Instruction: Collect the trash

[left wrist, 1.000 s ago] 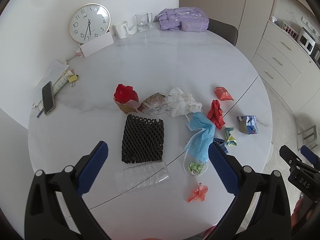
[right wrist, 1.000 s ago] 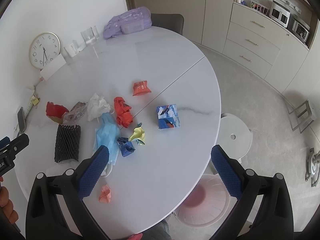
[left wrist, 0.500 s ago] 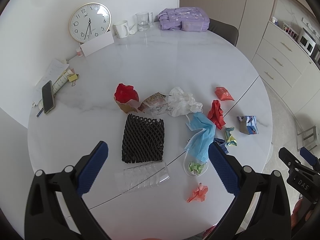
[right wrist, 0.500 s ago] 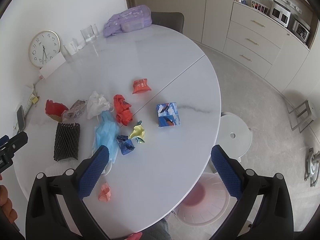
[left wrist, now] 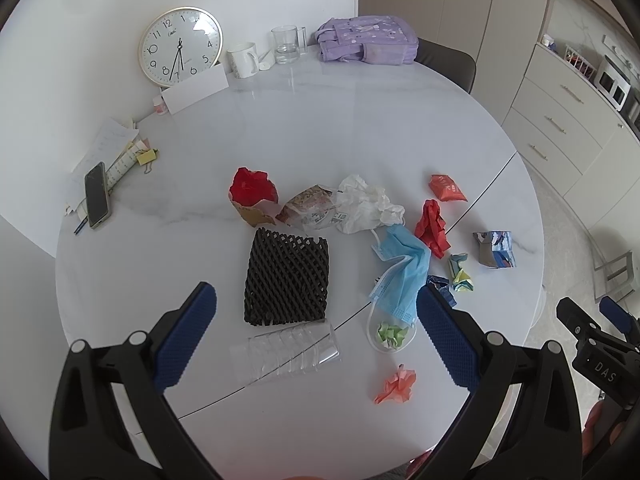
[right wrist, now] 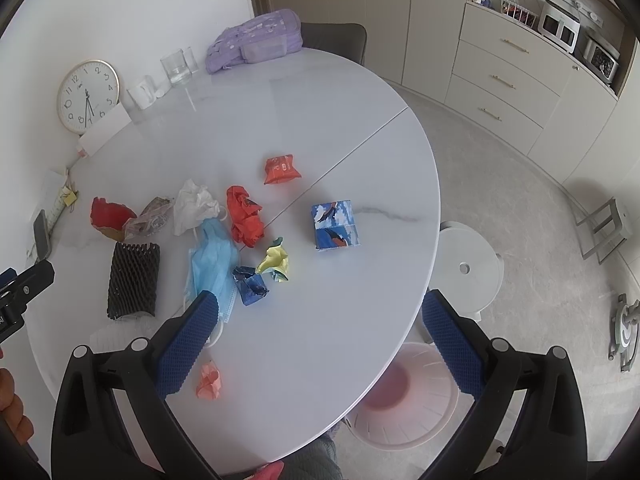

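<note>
Trash, from a crumpled pink paper wad (left wrist: pixel 396 383) to a blue surgical mask (left wrist: pixel 404 270) and black foam netting (left wrist: pixel 287 278), is seen scattered on the round white marble table (left wrist: pixel 360 128). Since a second ago, hardly anything has changed; nothing has been collected yet. Left gripper (left wrist: pixel 316 334) and right gripper (right wrist: pixel 320 336) are held wide open, empty, above it. "DAS" can be read on the right gripper.

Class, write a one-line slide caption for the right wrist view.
Open right gripper above a round white table strewn with trash: blue face mask, crumpled papers, printed carton; pink bin below.
</note>
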### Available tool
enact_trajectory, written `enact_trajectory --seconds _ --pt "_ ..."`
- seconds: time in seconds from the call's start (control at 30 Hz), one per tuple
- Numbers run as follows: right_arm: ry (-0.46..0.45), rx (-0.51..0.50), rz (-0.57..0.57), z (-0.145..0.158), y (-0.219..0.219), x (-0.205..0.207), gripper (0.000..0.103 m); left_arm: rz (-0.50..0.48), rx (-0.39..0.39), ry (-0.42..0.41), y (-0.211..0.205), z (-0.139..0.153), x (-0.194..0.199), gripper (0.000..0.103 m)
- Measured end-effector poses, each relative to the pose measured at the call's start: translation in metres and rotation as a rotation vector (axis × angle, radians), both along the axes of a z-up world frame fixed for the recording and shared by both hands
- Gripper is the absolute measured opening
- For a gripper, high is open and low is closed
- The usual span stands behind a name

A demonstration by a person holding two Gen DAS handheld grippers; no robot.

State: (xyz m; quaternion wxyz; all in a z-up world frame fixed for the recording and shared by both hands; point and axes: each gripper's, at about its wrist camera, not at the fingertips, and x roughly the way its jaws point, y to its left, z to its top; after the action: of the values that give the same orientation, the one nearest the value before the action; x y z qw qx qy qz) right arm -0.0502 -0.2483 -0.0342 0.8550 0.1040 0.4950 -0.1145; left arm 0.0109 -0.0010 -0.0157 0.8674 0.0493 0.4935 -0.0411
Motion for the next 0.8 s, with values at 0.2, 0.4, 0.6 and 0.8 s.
enact_trajectory --seconds 0.2,0.4,0.6,0.8 --pt "0.000 0.003 0.000 -0.0003 0.0000 -0.0017 0.101 0.000 0.001 0.000 0.0003 0.0000 -0.0002 0.096" --pt "0.010 0.004 0.003 0.0006 0.0003 -0.0013 0.101 -0.001 -0.001 -0.001 0.0011 0.0001 -0.0001 0.096" --pt "0.010 0.005 0.003 0.0014 0.0009 -0.0017 0.101 0.000 -0.003 -0.001 0.0022 0.0014 -0.0019 0.096" --pt "0.015 0.004 0.002 0.0017 0.0016 -0.0004 0.101 0.003 -0.003 -0.003 0.0025 0.0014 -0.0023 0.096"
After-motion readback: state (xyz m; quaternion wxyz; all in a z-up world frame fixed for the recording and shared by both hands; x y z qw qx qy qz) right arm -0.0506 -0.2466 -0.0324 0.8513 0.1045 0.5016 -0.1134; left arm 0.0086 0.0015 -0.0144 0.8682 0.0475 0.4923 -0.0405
